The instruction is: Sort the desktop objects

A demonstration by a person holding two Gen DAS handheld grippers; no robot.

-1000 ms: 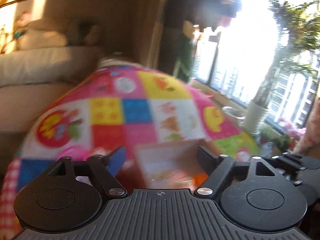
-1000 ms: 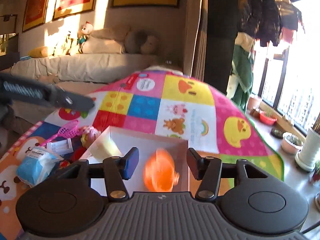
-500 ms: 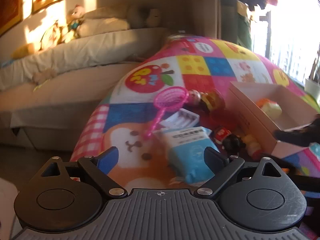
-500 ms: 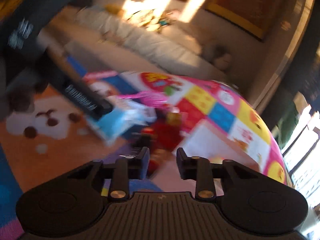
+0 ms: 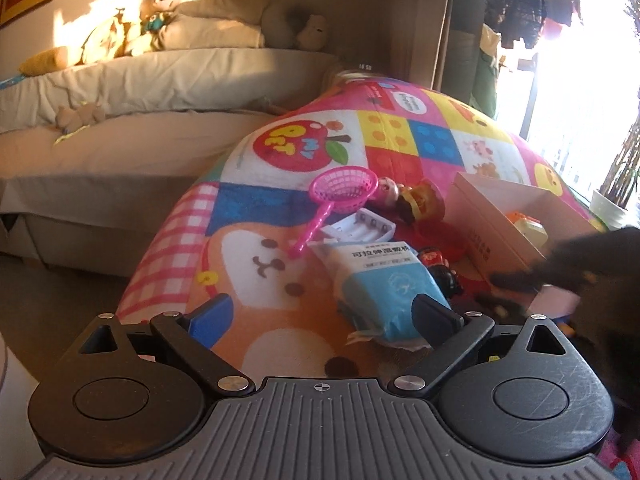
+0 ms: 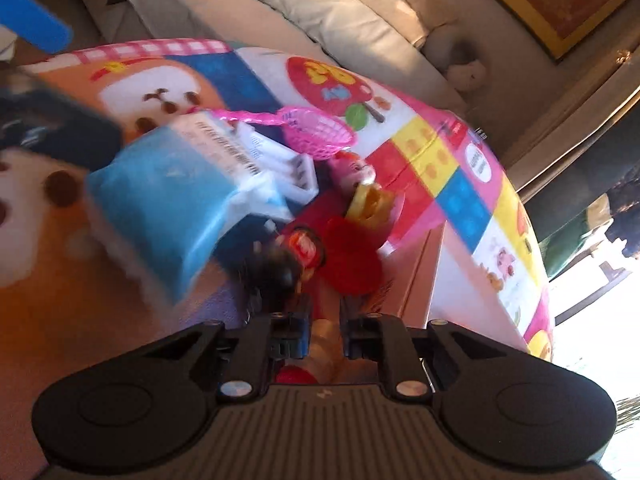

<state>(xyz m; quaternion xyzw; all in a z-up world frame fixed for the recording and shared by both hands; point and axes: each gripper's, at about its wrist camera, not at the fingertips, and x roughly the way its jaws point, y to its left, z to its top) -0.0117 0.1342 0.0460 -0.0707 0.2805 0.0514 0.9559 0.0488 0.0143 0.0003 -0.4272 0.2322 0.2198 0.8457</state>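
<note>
Left wrist view: left gripper [image 5: 322, 316] jaws just opened wide, nothing between; blue packet [image 5: 386, 280] at 1 o'clock.
Right gripper [image 6: 324, 330]: jaws just closed narrow around small tan toy [image 6: 325, 350].

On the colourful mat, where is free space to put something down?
Free: the orange bear patch of the mat, left of the blue packet, and the squares behind the pink net. Crowded: between the packet and the cardboard box, where the small toys lie.

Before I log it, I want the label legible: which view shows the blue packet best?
The left wrist view: the blue packet lies sharp, label facing up. The right wrist view shows it blurred.
</note>
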